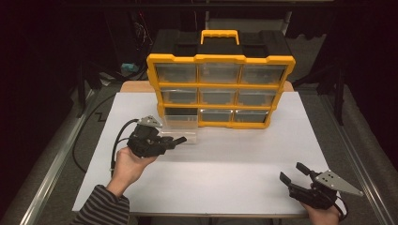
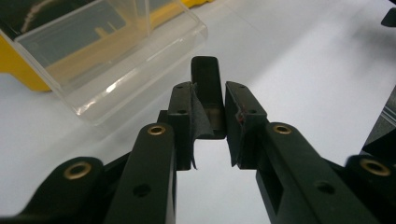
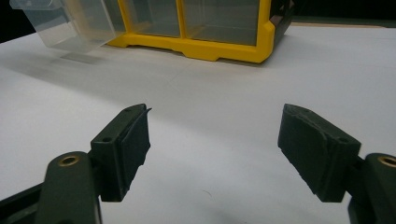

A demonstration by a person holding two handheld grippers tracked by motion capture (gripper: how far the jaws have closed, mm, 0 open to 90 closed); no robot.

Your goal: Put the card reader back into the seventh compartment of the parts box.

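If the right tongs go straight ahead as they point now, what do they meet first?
Bare white table first, then likely the yellow organizer at its bottom row. The right tongs stand open; depth is hard to judge.

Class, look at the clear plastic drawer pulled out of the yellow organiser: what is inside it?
Through the clear plastic drawer only the yellow organiser frame and white tabletop show; it looks empty. The left tongs grip a small black block beside it, hiding nothing inside.

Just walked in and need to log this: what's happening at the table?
A person holds a gripper in each hand at a white table. The left gripper is shut on a small black block beside the clear drawer pulled out of the yellow organizer. The right gripper hangs open, holding nothing.
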